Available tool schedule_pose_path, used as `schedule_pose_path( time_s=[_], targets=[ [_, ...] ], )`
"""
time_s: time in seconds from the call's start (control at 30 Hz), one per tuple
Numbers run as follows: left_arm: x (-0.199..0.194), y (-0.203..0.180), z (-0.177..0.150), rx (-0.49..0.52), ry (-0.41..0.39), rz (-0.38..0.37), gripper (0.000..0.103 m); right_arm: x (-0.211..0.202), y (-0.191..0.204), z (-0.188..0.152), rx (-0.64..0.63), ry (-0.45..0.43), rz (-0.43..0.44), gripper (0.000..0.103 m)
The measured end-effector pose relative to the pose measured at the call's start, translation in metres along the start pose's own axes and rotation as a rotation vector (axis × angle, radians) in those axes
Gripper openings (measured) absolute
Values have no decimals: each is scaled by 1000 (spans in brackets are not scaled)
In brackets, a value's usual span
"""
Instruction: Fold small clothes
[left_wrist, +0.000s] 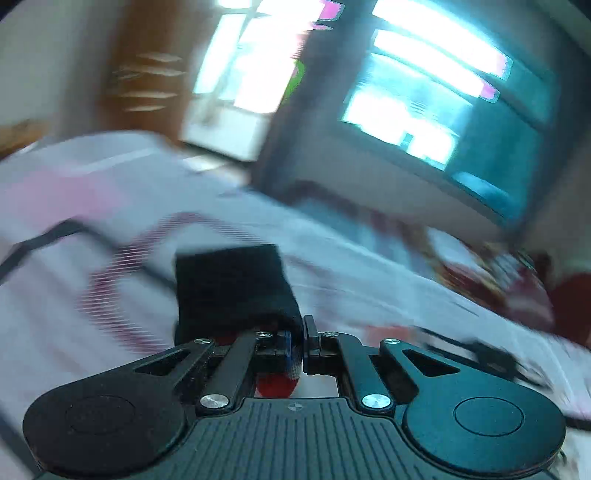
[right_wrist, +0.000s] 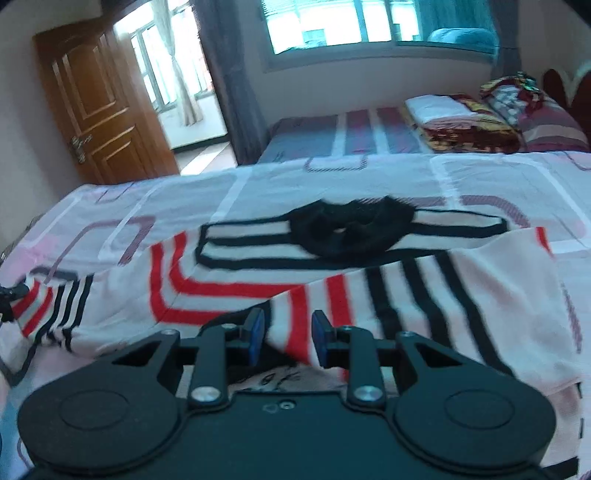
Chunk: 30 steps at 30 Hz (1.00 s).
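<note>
A white knit sweater (right_wrist: 229, 273) with red and black stripes and a black collar (right_wrist: 351, 229) lies spread on the bed. My right gripper (right_wrist: 288, 332) hovers low over its near edge, jaws partly apart, the blue pads (right_wrist: 256, 332) pressing a bunched fold of striped fabric between them. The left wrist view is heavily blurred. There my left gripper (left_wrist: 297, 332) is shut on a sleeve end, whose black cuff (left_wrist: 232, 284) sticks out ahead of the fingers and whose red fabric (left_wrist: 277, 386) shows beneath them. The striped left sleeve (right_wrist: 51, 310) stretches toward the left edge.
The bed carries a pink and white patterned sheet (right_wrist: 480, 177). A second bed (right_wrist: 332, 136) with folded blankets (right_wrist: 465, 122) stands behind it. A wooden door (right_wrist: 99, 107) stands open at the back left, and a window (right_wrist: 351, 22) fills the far wall.
</note>
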<state>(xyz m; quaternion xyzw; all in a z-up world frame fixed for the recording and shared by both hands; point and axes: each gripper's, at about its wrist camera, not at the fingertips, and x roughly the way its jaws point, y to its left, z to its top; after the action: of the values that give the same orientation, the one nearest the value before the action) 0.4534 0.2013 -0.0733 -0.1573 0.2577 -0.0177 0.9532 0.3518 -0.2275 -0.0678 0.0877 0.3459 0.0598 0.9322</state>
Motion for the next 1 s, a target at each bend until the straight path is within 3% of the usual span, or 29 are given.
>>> schedule_pose_path(
  time_s=[0.2, 0.33, 0.43, 0.47, 0.5, 0.53, 0.6, 0.73, 0.87, 1.0],
  targets=[
    [39, -157, -48, 239, 88, -172, 5, -18, -43, 4, 78, -39, 15, 30],
    [69, -236, -83, 341, 170, -218, 5, -29, -74, 0, 126, -42, 0, 31],
    [92, -279, -114, 415, 312, -264, 6, -37, -102, -7, 179, -26, -12, 32],
    [89, -293, -124, 473, 290, -235, 6, -39, -111, -9, 205, -15, -2, 33],
    [83, -300, -127, 512, 262, -216, 14, -39, -118, -11, 231, -9, 14, 35],
    [75, -305, -129, 527, 248, -228, 35, -40, -124, -12, 258, -7, 35, 40],
    [55, -296, -120, 515, 201, -252, 52, -39, -128, -13, 284, -15, 64, 50],
    [9, -236, -105, 474, 139, -170, 52, -25, -118, -13, 315, 3, 167, 52],
    [-21, -159, -96, 445, 92, 35, 52, 0, -85, -13, 250, 44, 216, 52],
    [-5, -121, -94, 429, 166, 90, 52, 27, -47, -10, 68, 69, 161, 52]
  ],
)
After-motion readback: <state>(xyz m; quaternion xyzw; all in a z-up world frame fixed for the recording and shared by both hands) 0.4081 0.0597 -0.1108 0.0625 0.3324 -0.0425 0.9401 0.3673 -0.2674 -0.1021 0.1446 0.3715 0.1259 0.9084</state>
